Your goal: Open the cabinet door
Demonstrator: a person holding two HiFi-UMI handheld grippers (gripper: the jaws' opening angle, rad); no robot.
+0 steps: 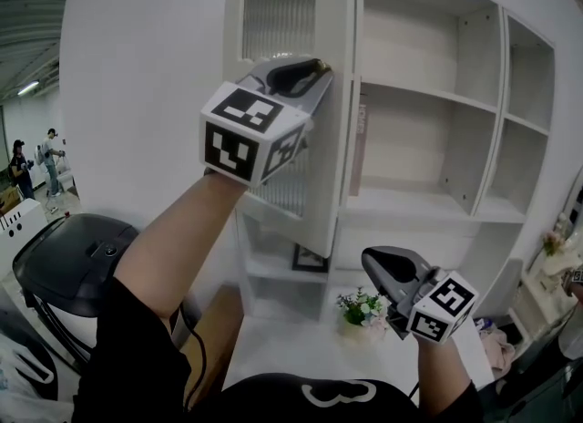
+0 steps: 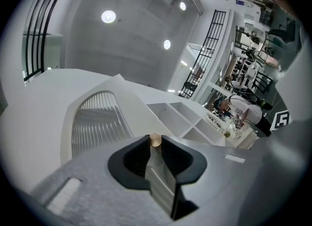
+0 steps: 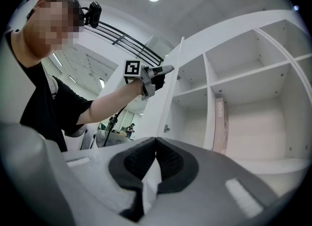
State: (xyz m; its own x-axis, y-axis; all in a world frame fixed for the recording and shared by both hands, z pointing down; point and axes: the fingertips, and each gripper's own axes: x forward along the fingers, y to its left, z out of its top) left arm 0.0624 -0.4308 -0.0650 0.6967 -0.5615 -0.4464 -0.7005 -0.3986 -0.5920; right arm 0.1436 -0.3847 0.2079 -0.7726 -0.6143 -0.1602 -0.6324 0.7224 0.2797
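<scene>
The white cabinet door [image 1: 278,11], with its arched ribbed-glass panel, stands swung out from the cabinet. My left gripper [image 1: 316,67] is raised at the door's free edge, shut on the small gold knob [image 2: 155,140], which shows pinched between the black pads. The ribbed panel [image 2: 97,118] lies just beyond the jaws. In the right gripper view the left gripper [image 3: 163,69] meets the door's edge [image 3: 169,93]. My right gripper [image 1: 373,259] hangs lower, in front of the open shelves, apart from the door. Its jaws [image 3: 155,141] are shut and hold nothing.
Open white shelves [image 1: 428,93] fill the cabinet's right side, with a slim pinkish book [image 1: 357,152] upright at one divider. A small framed picture [image 1: 310,259] and a flower pot [image 1: 362,307] sit below. A black chair [image 1: 73,262] stands at left; people are far off.
</scene>
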